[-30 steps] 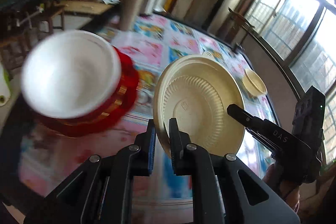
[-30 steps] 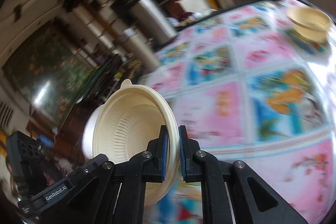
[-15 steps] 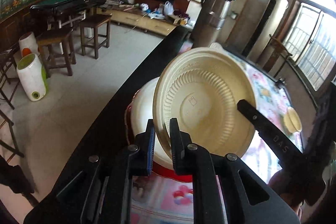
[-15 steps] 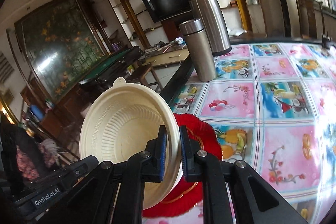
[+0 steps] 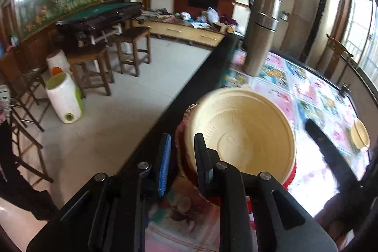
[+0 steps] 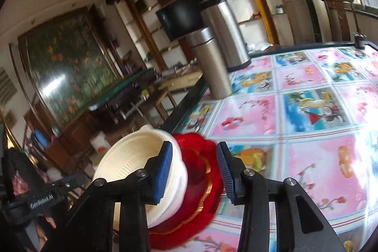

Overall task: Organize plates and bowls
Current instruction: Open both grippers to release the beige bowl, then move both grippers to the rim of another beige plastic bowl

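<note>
Both grippers (image 5: 180, 157) (image 6: 193, 171) parted around bowl (image 5: 243, 134)

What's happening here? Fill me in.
A person with a gripper in each hand is stacking dishes at the table's edge. A cream bowl sits in a white bowl on red plates. Both the left gripper and the right gripper are open; the left one's fingers straddle the cream bowl's rim, not clamped. Another small bowl waits farther along the table.
</note>
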Available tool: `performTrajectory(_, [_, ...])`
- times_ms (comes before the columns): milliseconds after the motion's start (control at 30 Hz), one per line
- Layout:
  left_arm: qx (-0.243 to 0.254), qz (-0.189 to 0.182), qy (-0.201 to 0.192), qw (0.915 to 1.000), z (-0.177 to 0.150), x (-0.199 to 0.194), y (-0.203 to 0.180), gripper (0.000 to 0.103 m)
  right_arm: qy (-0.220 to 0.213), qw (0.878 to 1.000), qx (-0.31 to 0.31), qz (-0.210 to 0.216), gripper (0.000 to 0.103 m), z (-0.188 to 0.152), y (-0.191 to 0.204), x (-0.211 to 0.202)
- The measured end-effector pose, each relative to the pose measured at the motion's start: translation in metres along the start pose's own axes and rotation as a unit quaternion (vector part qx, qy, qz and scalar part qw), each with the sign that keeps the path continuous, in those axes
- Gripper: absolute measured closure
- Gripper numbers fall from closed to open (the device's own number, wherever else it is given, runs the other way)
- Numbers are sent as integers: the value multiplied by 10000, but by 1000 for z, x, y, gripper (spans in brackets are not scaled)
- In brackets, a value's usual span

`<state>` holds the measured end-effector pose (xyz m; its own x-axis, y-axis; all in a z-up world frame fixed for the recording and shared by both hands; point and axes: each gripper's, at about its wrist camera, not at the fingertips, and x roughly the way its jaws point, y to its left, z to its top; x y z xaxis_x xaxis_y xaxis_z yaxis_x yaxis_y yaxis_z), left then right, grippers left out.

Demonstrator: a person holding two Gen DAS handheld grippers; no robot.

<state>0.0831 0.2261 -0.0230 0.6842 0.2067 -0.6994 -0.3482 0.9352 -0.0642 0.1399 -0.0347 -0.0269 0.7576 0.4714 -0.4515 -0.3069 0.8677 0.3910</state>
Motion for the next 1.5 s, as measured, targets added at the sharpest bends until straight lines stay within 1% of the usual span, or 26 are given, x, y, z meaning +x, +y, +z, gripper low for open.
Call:
performTrajectory(100, [-252, 240, -413, 9985, -1, -24, 15, 85, -182, 9996, 141, -185, 55, 6, -32, -18])
performTrajectory(133, [-334, 243, -515, 9978, -2, -32, 17, 85, -182, 9992, 282, -236, 51, 9, -47, -24])
performTrajectory(167, [-382, 151, -604, 9973, -5, -39, 17, 82, -173, 9984, 442, -301, 49, 12, -64, -30])
performTrajectory(233, [-312, -97, -658, 9973, -8, -47, 7, 62, -156, 9961, 727, -485, 49, 16, -95, -42])
performTrajectory(267, [-182, -287, -617, 9975, -12, -50, -6, 44, -143, 9949, 834, -554, 49, 18, -107, -46])
performTrajectory(300, [-77, -429, -572, 9974, -15, -51, -17, 38, -144, 9924, 1032, -659, 49, 19, -128, -56])
performTrajectory(333, [100, -659, -503, 9965, -21, -52, -34, 38, -169, 9901, 1181, -737, 49, 20, -145, -65])
performTrajectory(367, [237, -796, -442, 9956, -24, -52, -46, 38, -201, 9877, 1310, -833, 48, 20, -161, -75])
performTrajectory(400, [484, -1004, -323, 9932, -30, -51, -67, 38, -242, 9851, 1422, -942, 48, 21, -176, -84])
performTrajectory(433, [727, -1240, -157, 9895, -38, -48, -89, 38, -279, 9825, 1519, -1040, 47, 20, -191, -94])
performTrajectory(500, [1074, -1704, 254, 9792, -51, -41, -127, 38, -347, 9765, 1735, -1231, 46, 18, -219, -114])
performTrajectory(533, [1211, -1935, 501, 9723, -58, -36, -145, 38, -369, 9728, 1855, -1339, 45, 16, -234, -125])
performTrajectory(567, [1382, -2216, 872, 9613, -69, -28, -169, 38, -381, 9698, 1949, -1419, 44, 15, -246, -133])
performTrajectory(600, [1500, -2371, 1150, 9529, -78, -21, -187, 38, -407, 9652, 2093, -1513, 44, 14, -261, -143])
performTrajectory(667, [1644, -2554, 1549, 9401, -92, -10, -213, 38, -440, 9581, 2310, -1635, 43, 13, -286, -159])
performTrajectory(733, [1787, -2666, 1977, 9262, -109, 1, -245, 38, -457, 9505, 2451, -1856, 43, 13, -311, -171])
performTrajectory(800, [1896, -2706, 2196, 9179, -119, 8, -267, 38, -513, 9431, 2620, -1982, 42, 15, -333, -181])
performTrajectory(867, [1976, -2670, 2336, 9138, -126, 14, -288, 38, -575, 9362, 2790, -2060, 42, 18, -352, -186])
performTrajectory(900, [2023, -2666, 2362, 9123, -129, 18, -300, 37, -611, 9338, 2832, -2100, 42, 20, -357, -188])
performTrajectory(967, [2209, -2566, 2148, 9161, -131, 14, -315, 37, -673, 9303, 2891, -2157, 42, 23, -365, -188])
performTrajectory(1033, [2283, -2584, 2131, 9142, -132, 17, -324, 37, -670, 9292, 2913, -2173, 42, 25, -369, -187])
performTrajectory(1100, [2425, -2487, 1946, 9173, -131, 15, -335, 37, -633, 9304, 2938, -2097, 42, 26, -371, -183])
performTrajectory(1167, [2652, -2357, 1740, 9186, -133, 8, -342, 37, -618, 9326, 2921, -2030, 42, 30, -370, -180])
performTrajectory(1300, [2850, -2231, 1324, 9228, -127, 1, -355, 37, -726, 9345, 2871, -1976, 42, 35, -369, -179])
performTrajectory(1400, [2891, -2215, 1093, 9249, -119, -1, -363, 37, -806, 9293, 3038, -1939, 42, 38, -380, -177])
performTrajectory(1500, [2926, -2228, 984, 9247, -109, 0, -369, 37, -964, 9243, 3048, -2087, 42, 46, -387, -177])
